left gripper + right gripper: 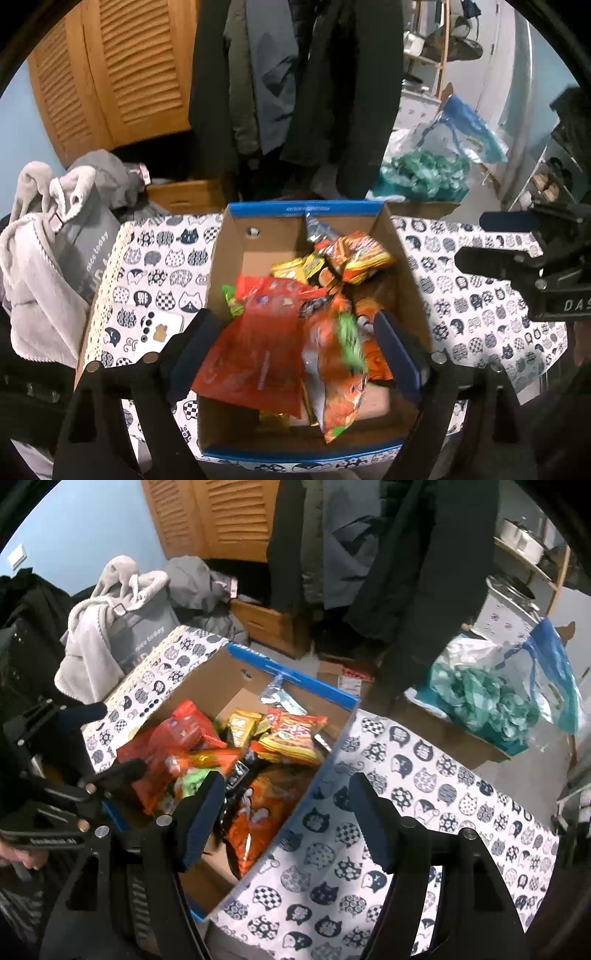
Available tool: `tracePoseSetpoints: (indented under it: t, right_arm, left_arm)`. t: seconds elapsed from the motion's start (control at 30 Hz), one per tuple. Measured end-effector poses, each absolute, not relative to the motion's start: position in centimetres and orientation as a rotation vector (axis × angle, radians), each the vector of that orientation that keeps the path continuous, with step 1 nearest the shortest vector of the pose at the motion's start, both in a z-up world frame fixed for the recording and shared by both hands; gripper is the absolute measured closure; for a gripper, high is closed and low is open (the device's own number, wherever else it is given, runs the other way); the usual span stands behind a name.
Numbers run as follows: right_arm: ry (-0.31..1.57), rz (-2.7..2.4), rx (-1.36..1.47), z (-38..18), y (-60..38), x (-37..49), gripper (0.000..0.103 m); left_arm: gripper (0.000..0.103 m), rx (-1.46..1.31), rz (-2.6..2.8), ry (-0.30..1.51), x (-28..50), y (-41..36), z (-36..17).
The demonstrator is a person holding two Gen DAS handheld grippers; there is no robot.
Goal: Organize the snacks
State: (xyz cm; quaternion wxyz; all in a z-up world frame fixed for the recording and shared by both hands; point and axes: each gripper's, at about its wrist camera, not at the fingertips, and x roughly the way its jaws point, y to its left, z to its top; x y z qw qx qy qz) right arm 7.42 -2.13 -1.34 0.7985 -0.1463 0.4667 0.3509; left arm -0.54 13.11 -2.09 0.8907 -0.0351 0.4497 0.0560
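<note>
A cardboard box (229,266) with a blue rim stands on a cat-print tablecloth (472,306). Inside lie several snack packets: a large red bag (255,343), a blurred orange-and-green packet (340,365), yellow and orange packets (354,258) and a silver one (317,227). My left gripper (299,347) hangs open over the box's near half, its pads clear of the packets below. My right gripper (288,818) is open too, straddling the box's right wall (314,786) with nothing held. Each gripper also shows at the edge of the other's view: the right gripper (480,240), the left gripper (114,738).
A pale fleece garment (37,266) is draped over a grey bag (88,254) left of the table. Dark coats (332,92) hang behind. A plastic bag of teal items (487,698) sits on a carton at the right. A small white card (159,328) lies left of the box.
</note>
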Motion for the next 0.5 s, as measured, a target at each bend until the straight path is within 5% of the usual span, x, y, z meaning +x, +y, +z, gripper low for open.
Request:
tracePoseSetpoints:
  t: [0.5]
  right_arm:
    - [0.910,0.693,-0.249,0.7,-8.6,6.0,0.032]
  left_arm:
    - [0.014,-0.048,0.116,0.875,-1.0,10.2,0.7]
